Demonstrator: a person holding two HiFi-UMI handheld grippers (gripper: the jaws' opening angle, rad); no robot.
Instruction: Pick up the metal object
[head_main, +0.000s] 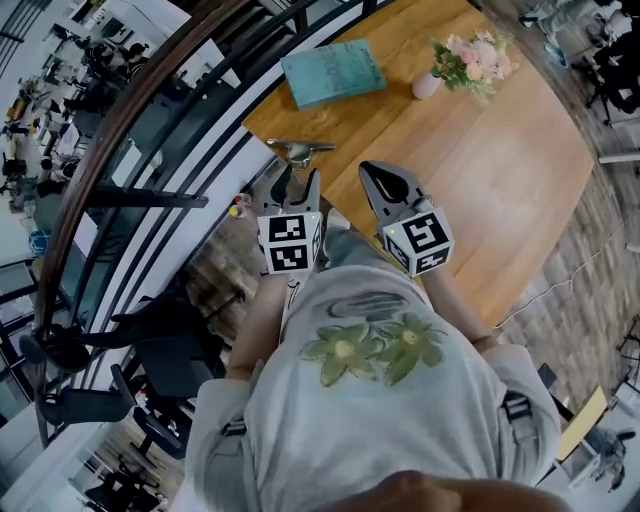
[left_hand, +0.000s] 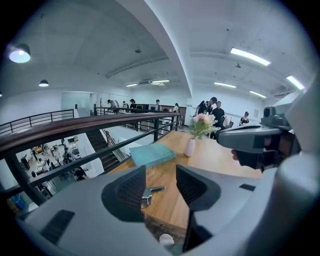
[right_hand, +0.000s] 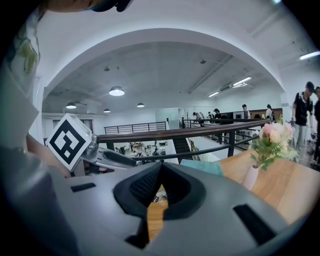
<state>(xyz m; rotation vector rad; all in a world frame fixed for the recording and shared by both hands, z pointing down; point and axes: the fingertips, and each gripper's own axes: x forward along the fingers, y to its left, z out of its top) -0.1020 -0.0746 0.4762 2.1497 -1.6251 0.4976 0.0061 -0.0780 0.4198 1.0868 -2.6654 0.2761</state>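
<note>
I'm looking down on a wooden table (head_main: 500, 170) that is filling the upper right of the head view. A teal book (head_main: 333, 72) is lying flat near the top centre, and a small vase (head_main: 427, 85) of pink flowers (head_main: 475, 60) is standing upright just to its right. The metal object (head_main: 298, 150) is resting at the table's left edge, below the book and apart from it.

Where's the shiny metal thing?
In the head view, the metal object lies at the left edge of the table, between the teal book and the left gripper.
</note>
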